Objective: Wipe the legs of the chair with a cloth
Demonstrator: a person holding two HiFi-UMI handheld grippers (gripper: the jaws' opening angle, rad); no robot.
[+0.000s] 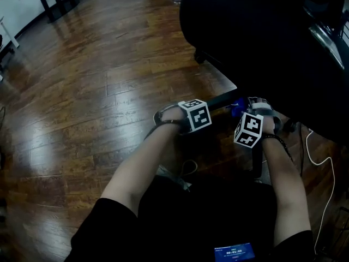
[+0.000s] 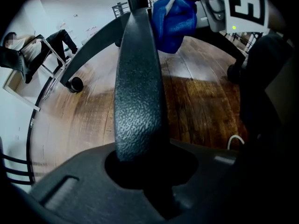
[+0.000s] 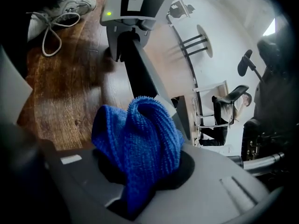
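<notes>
Grip: left gripper (image 2: 140, 164) is clamping narrowly on chair leg (image 2: 138, 78) | right gripper (image 3: 140, 178) is pinching bunched cloth (image 3: 140, 134) beside leg's far part | risk: hard rubbing could be dragging cloth loose.

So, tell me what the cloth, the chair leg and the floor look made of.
Cloth: blue looped pile, probably microfibre. Chair leg: black with a pebbled matte grain, likely moulded plastic, possibly coated metal. Floor: glossy brown planks with grain, wood or laminate.
</notes>
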